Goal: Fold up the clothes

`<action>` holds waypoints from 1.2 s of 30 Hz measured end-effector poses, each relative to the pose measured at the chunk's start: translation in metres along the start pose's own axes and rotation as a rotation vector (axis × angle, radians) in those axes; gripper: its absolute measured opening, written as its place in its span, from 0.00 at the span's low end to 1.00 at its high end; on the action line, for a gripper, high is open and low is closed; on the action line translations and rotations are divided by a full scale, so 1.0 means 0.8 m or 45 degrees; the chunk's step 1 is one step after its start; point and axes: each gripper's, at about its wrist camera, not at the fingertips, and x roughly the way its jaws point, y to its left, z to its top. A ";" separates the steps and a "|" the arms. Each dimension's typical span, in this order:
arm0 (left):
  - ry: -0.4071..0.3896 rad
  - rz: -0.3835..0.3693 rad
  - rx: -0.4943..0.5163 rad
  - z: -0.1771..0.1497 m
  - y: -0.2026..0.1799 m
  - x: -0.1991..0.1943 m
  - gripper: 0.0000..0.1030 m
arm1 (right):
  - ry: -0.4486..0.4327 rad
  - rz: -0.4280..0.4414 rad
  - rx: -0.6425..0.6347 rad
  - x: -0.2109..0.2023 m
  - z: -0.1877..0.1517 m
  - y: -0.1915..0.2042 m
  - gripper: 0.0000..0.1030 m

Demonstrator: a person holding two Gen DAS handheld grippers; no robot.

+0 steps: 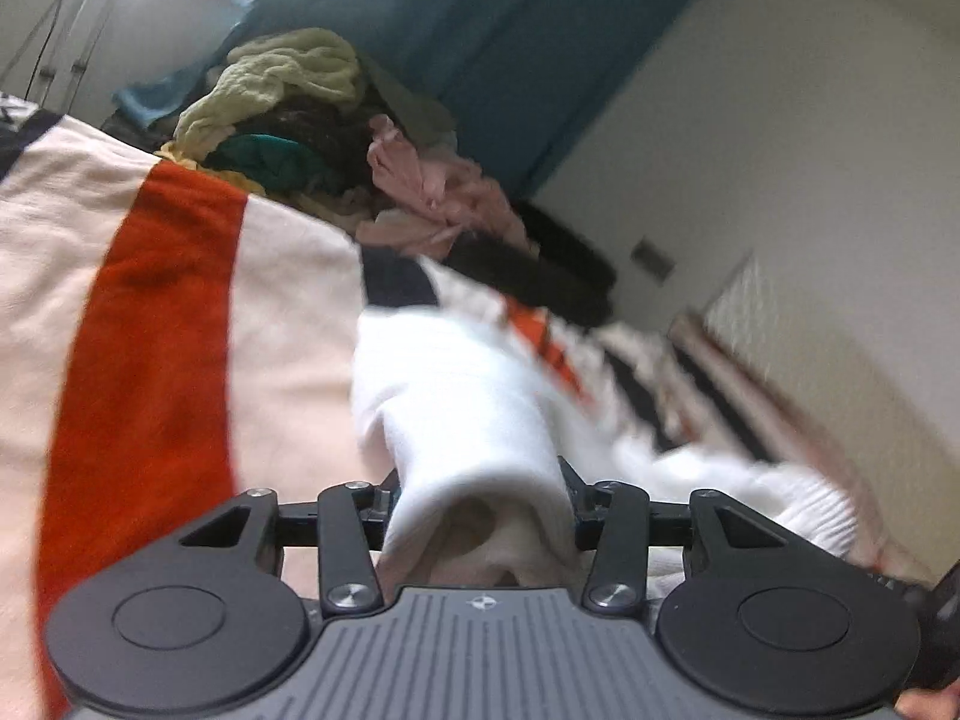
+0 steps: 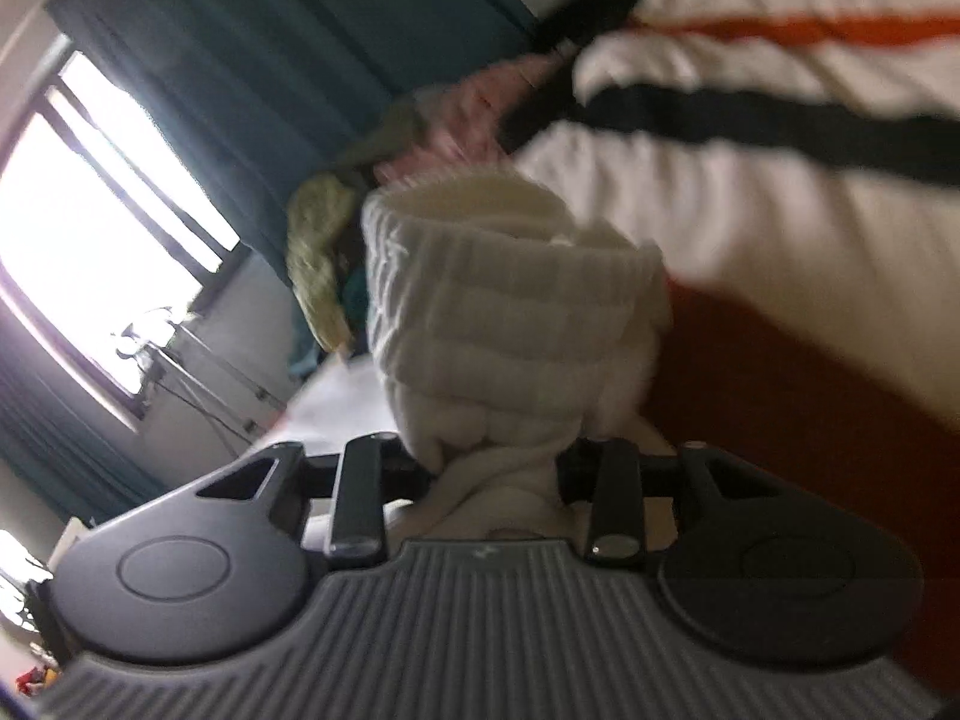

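A: What lies at the far left of the left wrist view?

B: A cream bedspread [image 1: 288,324] with a broad red stripe, and behind it a pile of clothes [image 1: 312,120]: yellow-green, teal, pink.

A: And the left gripper [image 1: 480,498]?

B: Clamped on the white garment [image 1: 462,396], whose smooth fabric bunches between its fingers, lifted above the spread.

A: To the right?

B: The right gripper [image 2: 498,468] pinches the same garment's ribbed knit end [image 2: 510,312]. A bright window [image 2: 90,228] with teal curtains [image 2: 288,78] sits at its left; everything is blurred.
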 end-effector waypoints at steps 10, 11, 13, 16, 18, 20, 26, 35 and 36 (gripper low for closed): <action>0.139 0.183 0.208 -0.041 -0.019 -0.023 0.59 | 0.059 -0.190 0.281 -0.044 -0.048 -0.016 0.47; 0.146 0.206 0.208 -0.035 -0.023 -0.032 0.60 | 0.067 -0.221 0.274 -0.054 -0.047 -0.009 0.47; 0.153 0.229 0.213 -0.028 -0.033 -0.055 0.60 | 0.069 -0.237 0.229 -0.076 -0.046 0.008 0.47; 0.132 0.235 0.209 -0.015 -0.055 -0.107 0.62 | 0.062 -0.229 0.139 -0.107 -0.046 0.036 0.47; 0.105 0.227 0.242 -0.008 -0.074 -0.143 0.64 | 0.057 -0.223 0.079 -0.128 -0.045 0.055 0.47; 0.075 0.226 0.288 -0.005 -0.096 -0.180 0.71 | 0.052 -0.218 0.019 -0.149 -0.045 0.073 0.47; 0.016 0.238 0.410 0.002 -0.154 -0.275 0.82 | 0.038 -0.201 -0.161 -0.211 -0.043 0.129 0.47; -0.074 0.288 0.540 0.006 -0.211 -0.390 0.99 | -0.056 -0.132 -0.488 -0.304 -0.055 0.221 0.47; -0.081 0.289 0.546 0.005 -0.215 -0.400 1.00 | -0.062 -0.124 -0.502 -0.313 -0.057 0.227 0.47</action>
